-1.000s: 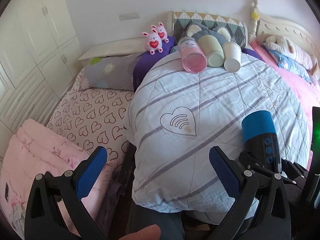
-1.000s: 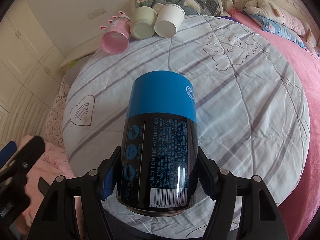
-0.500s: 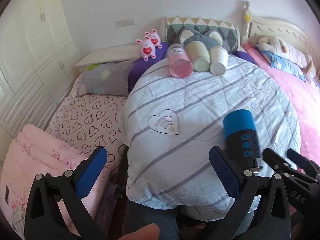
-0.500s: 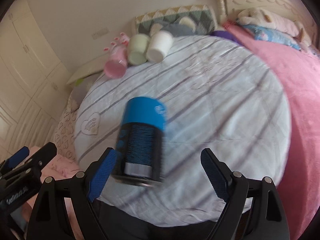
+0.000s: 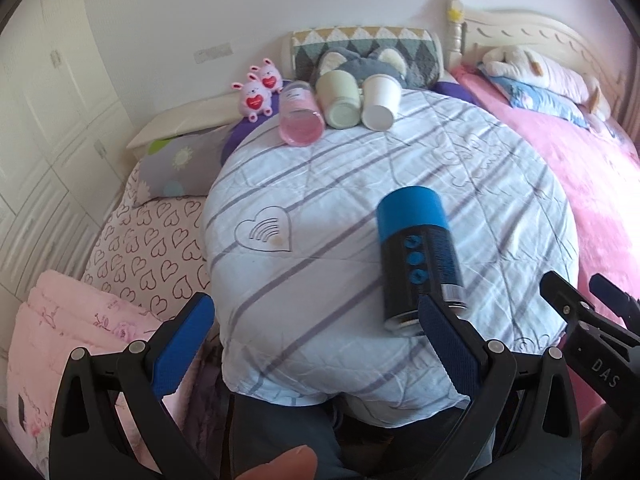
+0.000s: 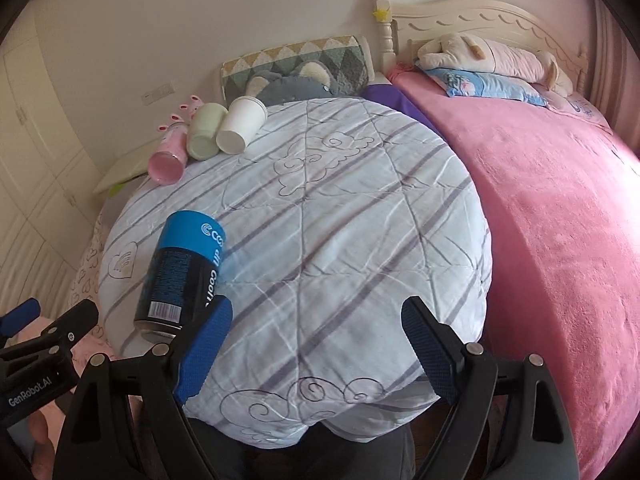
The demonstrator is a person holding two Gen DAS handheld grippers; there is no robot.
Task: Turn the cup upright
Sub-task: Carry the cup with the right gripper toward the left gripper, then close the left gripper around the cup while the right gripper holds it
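Note:
A black cup with a blue top [image 5: 416,252] stands on the striped white quilt [image 5: 340,184], near its front edge. It also shows in the right wrist view [image 6: 180,276], left of my right gripper. My right gripper [image 6: 316,356] is open and empty, drawn back from the cup. My left gripper [image 5: 312,344] is open and empty, its right finger just in front of the cup's base. Three more cups lie on their sides at the quilt's far edge: pink [image 5: 300,120], pale green [image 5: 340,100] and white [image 5: 380,104].
A pink blanket [image 6: 560,220] covers the bed to the right. Pillows and plush toys [image 5: 540,72] line the headboard. A heart-print cover [image 5: 152,232] and a folded pink quilt [image 5: 60,332] lie to the left. White cupboards stand at far left.
My right gripper has opened, let go of the blue-topped cup and pulled back to the right. The cup now stands free on the quilt. My left gripper stays open.

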